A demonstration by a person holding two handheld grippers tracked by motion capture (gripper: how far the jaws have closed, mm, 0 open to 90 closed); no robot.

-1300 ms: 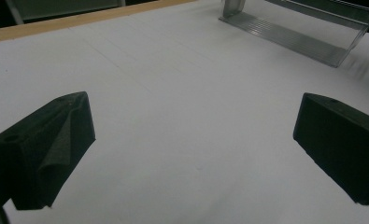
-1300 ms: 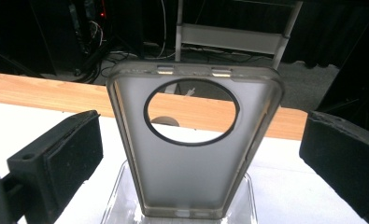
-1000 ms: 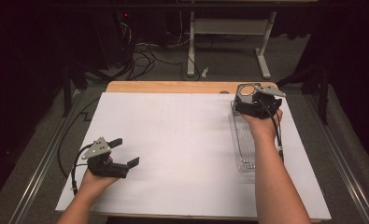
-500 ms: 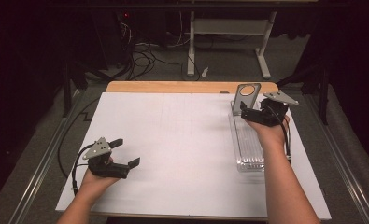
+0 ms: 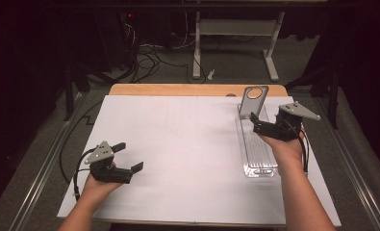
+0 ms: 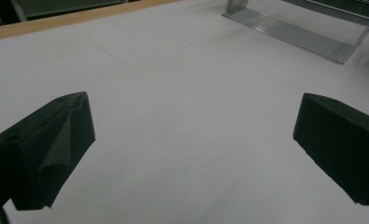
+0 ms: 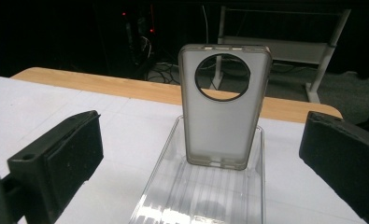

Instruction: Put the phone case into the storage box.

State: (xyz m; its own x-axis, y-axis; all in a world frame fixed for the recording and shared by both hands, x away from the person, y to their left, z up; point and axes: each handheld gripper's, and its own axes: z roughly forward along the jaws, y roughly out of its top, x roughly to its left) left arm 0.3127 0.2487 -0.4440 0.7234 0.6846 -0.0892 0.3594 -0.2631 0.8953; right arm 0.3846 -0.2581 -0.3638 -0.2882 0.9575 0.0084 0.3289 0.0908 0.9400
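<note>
Our right tool hangs wide open and empty just before the phone case, which stands upright at the far end of the clear tray. Nothing is gripped yet. Our left tool, also open, idles well apart from the tray.

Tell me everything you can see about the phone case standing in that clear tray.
The phone case is a translucent, smoky grey shell, soft plastic by the look of it, with rounded corners and a big round camera cutout near its top. It stands upright on its bottom edge at the far end of the clear ribbed tray, leaning slightly back. Nothing grips it: the right gripper sits just in front, jaws open.
</note>
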